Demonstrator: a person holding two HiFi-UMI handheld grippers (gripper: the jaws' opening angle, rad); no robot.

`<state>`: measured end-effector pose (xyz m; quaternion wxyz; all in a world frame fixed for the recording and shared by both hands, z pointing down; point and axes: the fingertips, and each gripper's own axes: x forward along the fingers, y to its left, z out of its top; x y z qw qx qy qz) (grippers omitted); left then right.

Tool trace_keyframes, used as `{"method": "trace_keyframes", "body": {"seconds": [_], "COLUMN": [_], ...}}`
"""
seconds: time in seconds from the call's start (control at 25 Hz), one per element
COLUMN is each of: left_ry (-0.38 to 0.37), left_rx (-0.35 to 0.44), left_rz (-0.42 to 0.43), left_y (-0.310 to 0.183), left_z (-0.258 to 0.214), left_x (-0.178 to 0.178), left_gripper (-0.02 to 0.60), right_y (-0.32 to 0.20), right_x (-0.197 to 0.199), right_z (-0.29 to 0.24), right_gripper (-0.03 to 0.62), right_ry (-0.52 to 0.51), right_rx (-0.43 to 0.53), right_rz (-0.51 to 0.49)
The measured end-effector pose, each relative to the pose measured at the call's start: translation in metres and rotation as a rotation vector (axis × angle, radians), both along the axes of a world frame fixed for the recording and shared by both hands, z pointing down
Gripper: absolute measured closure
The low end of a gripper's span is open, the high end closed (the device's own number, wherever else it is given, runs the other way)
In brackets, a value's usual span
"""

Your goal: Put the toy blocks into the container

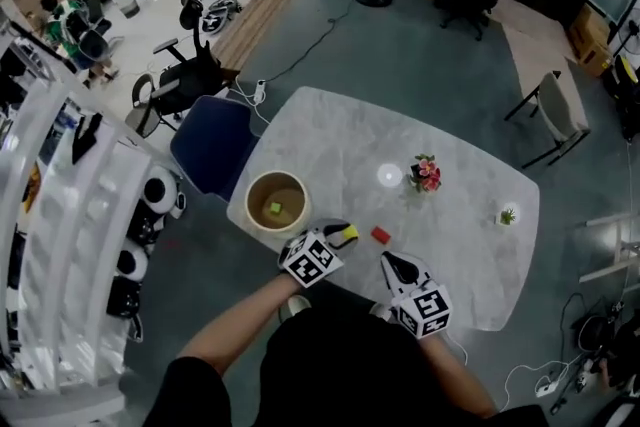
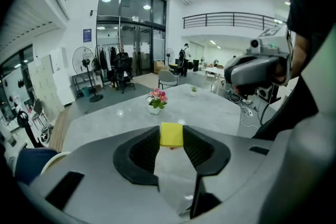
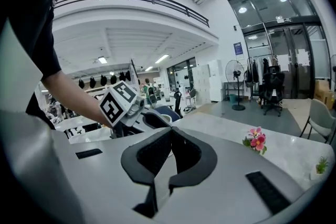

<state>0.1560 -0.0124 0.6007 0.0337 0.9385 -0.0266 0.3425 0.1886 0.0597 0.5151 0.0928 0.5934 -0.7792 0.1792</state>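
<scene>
Pinching a smooth yellow block (image 2: 171,134) in the left gripper (image 1: 340,237), beside the container (image 1: 252,190).
Gripped flat between ribbed black fingers (image 2: 144,152), over the pale marbled table (image 1: 330,135); round tan container holding one greenish cube (image 1: 275,208); right gripper (image 1: 392,265) with fingers pressed together, empty; small red block (image 1: 380,235) lying between both grippers.

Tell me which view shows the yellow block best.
The left gripper view: the yellow block sits large and centred, clamped in the jaws of the left gripper. The head view shows it only as a small yellow spot at that gripper's tip. The right gripper view does not show it.
</scene>
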Motion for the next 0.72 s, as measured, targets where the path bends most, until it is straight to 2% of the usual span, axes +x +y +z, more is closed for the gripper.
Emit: {"method": "trace_keyframes", "body": {"seconds": [0.28,0.72], "left_ry": [0.026,0.050], "left_rx": [0.008,0.010], "left_rz": [0.004,-0.073], "left_y": [-0.030,-0.081], "left_z": [-0.016,-0.025], "left_x": [-0.063,-0.156], "left_gripper": [0.449,0.449], "right_y": [-0.031,-0.077], "right_x": [-0.074,-0.170], "right_z": [0.004,-0.001], "right_gripper": [0.594,0.594], "right_ry": [0.001,0.011], "right_rx": [-0.030,-0.049], "right_rz": [-0.024,-0.078]}}
